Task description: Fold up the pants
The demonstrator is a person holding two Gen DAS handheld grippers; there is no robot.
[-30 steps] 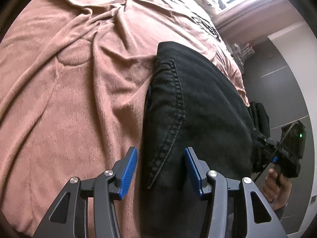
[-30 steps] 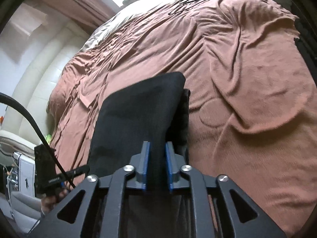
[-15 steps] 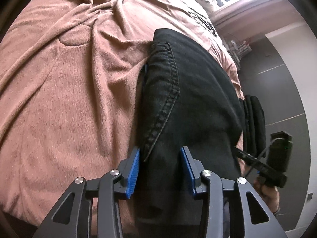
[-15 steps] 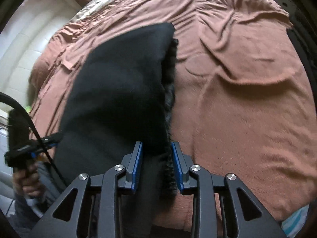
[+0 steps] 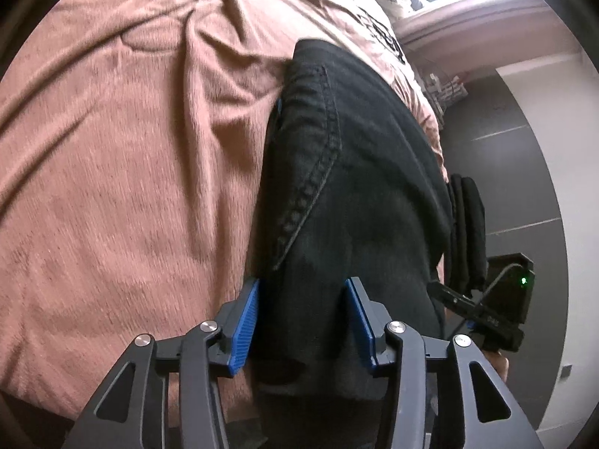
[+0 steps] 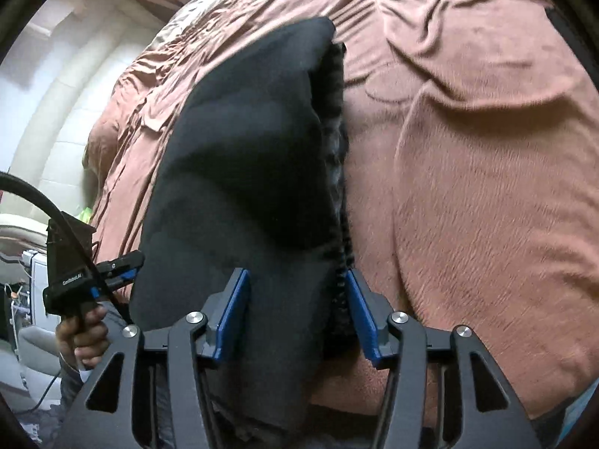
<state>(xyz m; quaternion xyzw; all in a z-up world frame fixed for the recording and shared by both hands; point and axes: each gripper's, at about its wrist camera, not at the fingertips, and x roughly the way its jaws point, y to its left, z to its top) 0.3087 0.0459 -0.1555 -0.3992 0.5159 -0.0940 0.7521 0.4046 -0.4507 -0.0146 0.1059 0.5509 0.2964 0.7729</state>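
Folded black pants lay on bed, long axis running away from both grippers; left gripper and right gripper straddled near end, jaws opening, pads off cloth.

The folded pants lie on the blanket, between each tool's jaws.

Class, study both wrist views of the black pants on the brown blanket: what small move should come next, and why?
Probably draw both grippers back off the cloth. The black pants lie folded on the brown blanket, and the right gripper and left gripper are both opening, their blue fingers straddling the near edge rather than pinching it. Releasing looks nearly complete, so retreating comes next.
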